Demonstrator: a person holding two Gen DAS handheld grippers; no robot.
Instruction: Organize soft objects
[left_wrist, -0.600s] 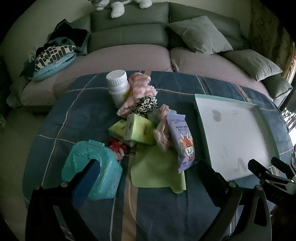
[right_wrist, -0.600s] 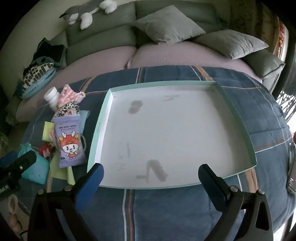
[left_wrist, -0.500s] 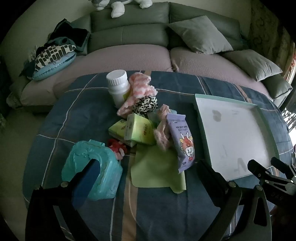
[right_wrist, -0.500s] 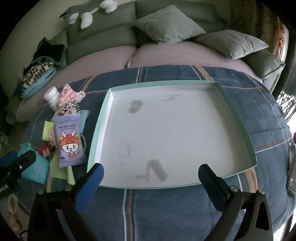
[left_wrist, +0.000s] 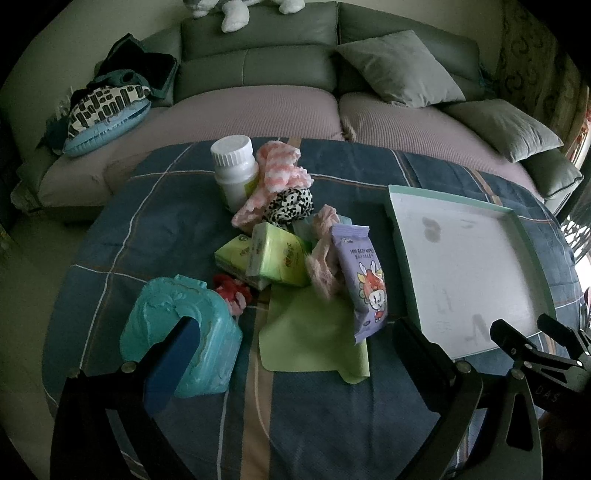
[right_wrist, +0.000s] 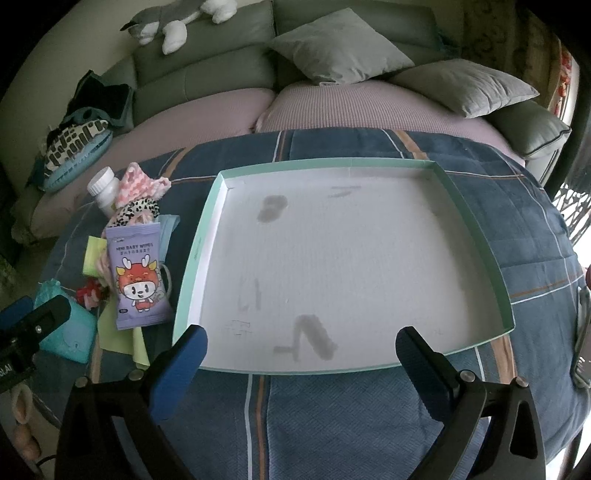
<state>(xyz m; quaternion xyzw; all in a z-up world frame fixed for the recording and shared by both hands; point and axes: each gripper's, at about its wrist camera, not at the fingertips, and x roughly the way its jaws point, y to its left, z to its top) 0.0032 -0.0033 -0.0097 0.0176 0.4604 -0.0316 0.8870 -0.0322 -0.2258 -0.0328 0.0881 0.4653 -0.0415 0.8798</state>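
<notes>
A heap of soft things lies on the blue plaid cloth: a purple baby-wipes pack (left_wrist: 362, 280) (right_wrist: 138, 277), green tissue packs (left_wrist: 273, 254), a green cloth (left_wrist: 314, 332), a pink-and-white cloth (left_wrist: 280, 173), a leopard scrunchie (left_wrist: 291, 205) and a small red item (left_wrist: 231, 290). A teal wipes box (left_wrist: 177, 325) sits at the near left. My left gripper (left_wrist: 299, 343) hangs open over the near edge of the heap, holding nothing. My right gripper (right_wrist: 301, 347) stands open over the near rim of the white tray (right_wrist: 476, 221) (left_wrist: 524, 236), which has nothing in it.
A white bottle (left_wrist: 236, 170) stands at the back of the heap. Behind the table is a sofa with grey cushions (right_wrist: 340, 48), a patterned bag (left_wrist: 103, 107) and a plush toy (right_wrist: 173, 18). The other gripper's tips show in each view, right gripper (left_wrist: 546, 350), left gripper (right_wrist: 33, 325).
</notes>
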